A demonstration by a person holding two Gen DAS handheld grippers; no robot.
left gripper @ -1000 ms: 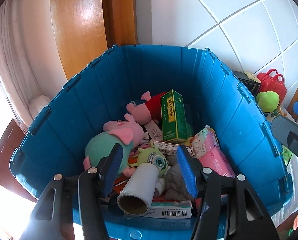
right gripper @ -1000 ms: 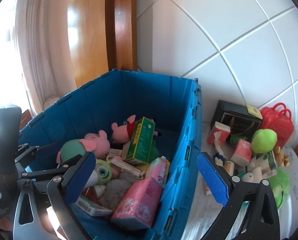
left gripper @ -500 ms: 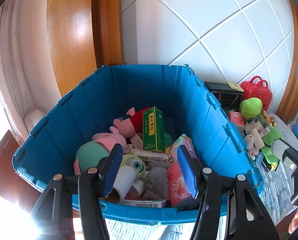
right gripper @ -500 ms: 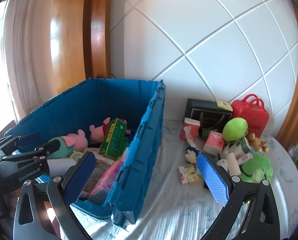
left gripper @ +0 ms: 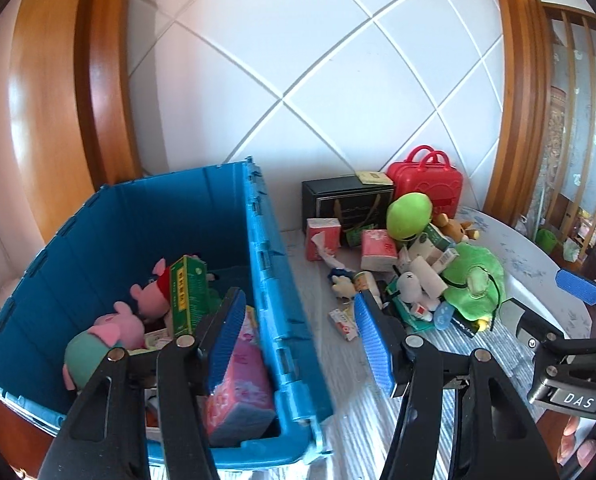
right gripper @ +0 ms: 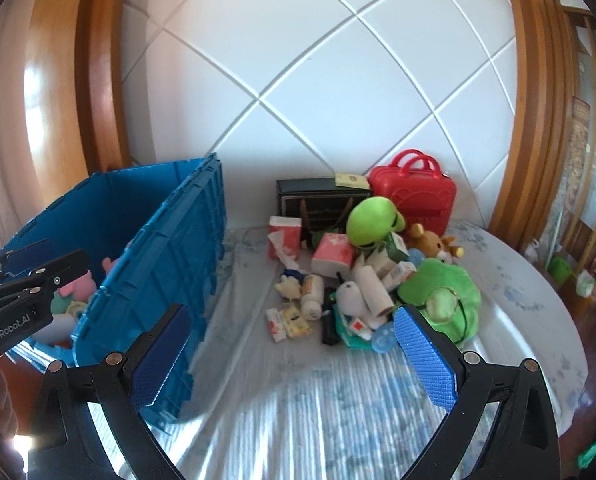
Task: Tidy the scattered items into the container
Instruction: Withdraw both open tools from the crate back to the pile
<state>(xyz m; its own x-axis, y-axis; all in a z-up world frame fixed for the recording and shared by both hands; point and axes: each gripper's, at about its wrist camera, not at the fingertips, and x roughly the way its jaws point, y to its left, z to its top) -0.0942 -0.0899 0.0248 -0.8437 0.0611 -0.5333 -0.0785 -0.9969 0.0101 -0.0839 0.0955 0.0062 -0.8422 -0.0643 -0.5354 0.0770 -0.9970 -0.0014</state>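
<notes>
While both stand released and empty, the left hand-held gripper (left gripper: 298,340) and right hand-held gripper (right gripper: 294,360) face the toy pile (right gripper: 362,276).

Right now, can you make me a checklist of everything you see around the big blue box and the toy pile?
Surface: pale blue-patterned cloth, partly bare.
Job's things: open blue plastic crate holding pink plush pigs, a green carton, a pink tissue pack.
Clutter: pile beside the crate with a red toy suitcase, black box, green plush toys, brown plush bear, tissue packs.
Grippers: left hand-held gripper open, empty; right hand-held gripper open, empty.
Cables: nothing seen.
Surroundings: white quilted wall panel, wooden frame.
</notes>
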